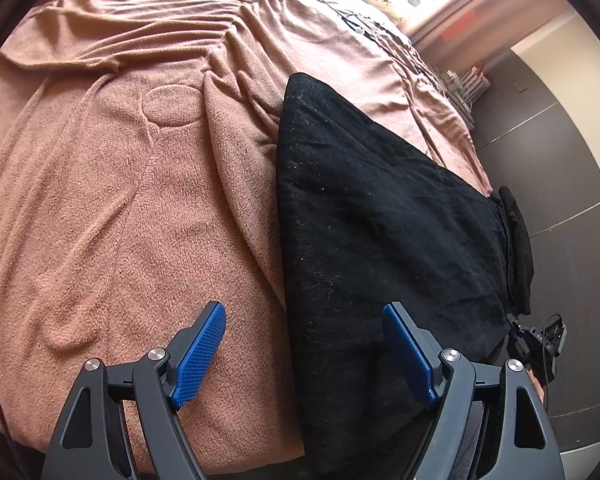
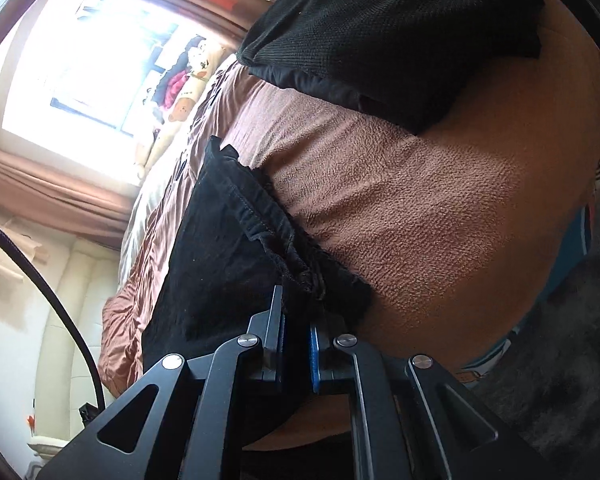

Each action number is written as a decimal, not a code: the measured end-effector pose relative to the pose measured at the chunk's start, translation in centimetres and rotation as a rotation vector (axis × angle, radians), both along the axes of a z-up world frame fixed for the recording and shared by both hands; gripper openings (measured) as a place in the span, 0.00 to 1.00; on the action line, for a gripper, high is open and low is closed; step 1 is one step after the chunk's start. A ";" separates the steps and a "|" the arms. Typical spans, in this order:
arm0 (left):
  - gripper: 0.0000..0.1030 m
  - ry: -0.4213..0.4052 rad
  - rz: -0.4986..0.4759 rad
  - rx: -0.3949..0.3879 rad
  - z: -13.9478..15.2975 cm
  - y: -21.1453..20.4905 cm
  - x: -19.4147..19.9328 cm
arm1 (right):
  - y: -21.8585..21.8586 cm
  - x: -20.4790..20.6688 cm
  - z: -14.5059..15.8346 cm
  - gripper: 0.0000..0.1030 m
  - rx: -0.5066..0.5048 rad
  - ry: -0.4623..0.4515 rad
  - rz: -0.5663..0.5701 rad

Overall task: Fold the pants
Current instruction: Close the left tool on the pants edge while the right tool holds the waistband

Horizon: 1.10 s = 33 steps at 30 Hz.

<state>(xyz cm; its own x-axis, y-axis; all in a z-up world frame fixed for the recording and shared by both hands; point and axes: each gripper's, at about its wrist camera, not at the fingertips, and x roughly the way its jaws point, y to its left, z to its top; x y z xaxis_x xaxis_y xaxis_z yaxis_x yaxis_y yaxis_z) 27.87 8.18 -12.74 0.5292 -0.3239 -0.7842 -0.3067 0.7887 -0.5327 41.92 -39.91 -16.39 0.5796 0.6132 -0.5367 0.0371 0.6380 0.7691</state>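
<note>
Blue-padded fingers of the left gripper are standing wide apart with nothing between them, hovering over the near edge of the bed, one finger above the brown blanket and the other above the black pants. Those pants are lying flat on the blanket along the bed's right-hand edge in the left wrist view, folded into a long dark shape whose gathered end is hanging just past that edge.

In the right wrist view, the right gripper is pinching narrow on the seamed edge of the pants, with dark cloth caught between its pads; its jaws are nearly together. One more black garment, a knitted piece, is lying on the same blanket further along, apart from the pants.

Counting what shows: two grippers, one pair of pants, one other black garment, one brown blanket. One printed cushion with bear figures is resting at the bed's far end beneath the bright window. No container is in view.
</note>
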 end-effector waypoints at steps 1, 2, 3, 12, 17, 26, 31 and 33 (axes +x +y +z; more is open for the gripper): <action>0.79 -0.002 0.001 0.000 0.2 0.1 0.0 | 0.0 -0.1 0.1 0.06 -0.003 -0.003 -0.004; 0.79 -0.008 0.000 0.002 0.3 0.2 0.0 | -0.1 -0.1 0.3 0.06 -0.005 -0.006 -0.005; 0.78 -0.016 -0.002 0.001 0.5 0.2 0.0 | -0.1 -0.3 0.6 0.06 -0.010 -0.010 -0.004; 0.48 0.006 -0.020 -0.069 -1.4 0.5 2.3 | -0.1 -1.4 1.8 0.07 -0.032 -0.008 0.002; 0.37 0.007 -0.013 -0.075 -1.8 0.8 3.2 | -0.7 -2.3 2.8 0.15 -0.068 -0.003 -0.003; 0.36 0.003 -0.007 -0.081 -1.9 1.6 5.2 | -1.2 -3.4 2.8 0.55 -0.052 0.001 0.019; 0.34 -0.010 -0.017 -0.083 -1.0 2.0 6.1 | -0.8 -2.5 1.3 0.55 0.001 0.039 0.029; 0.34 -0.021 -0.026 -0.098 -0.2 2.0 5.9 | -0.5 -2.1 1.1 0.55 0.010 0.038 0.035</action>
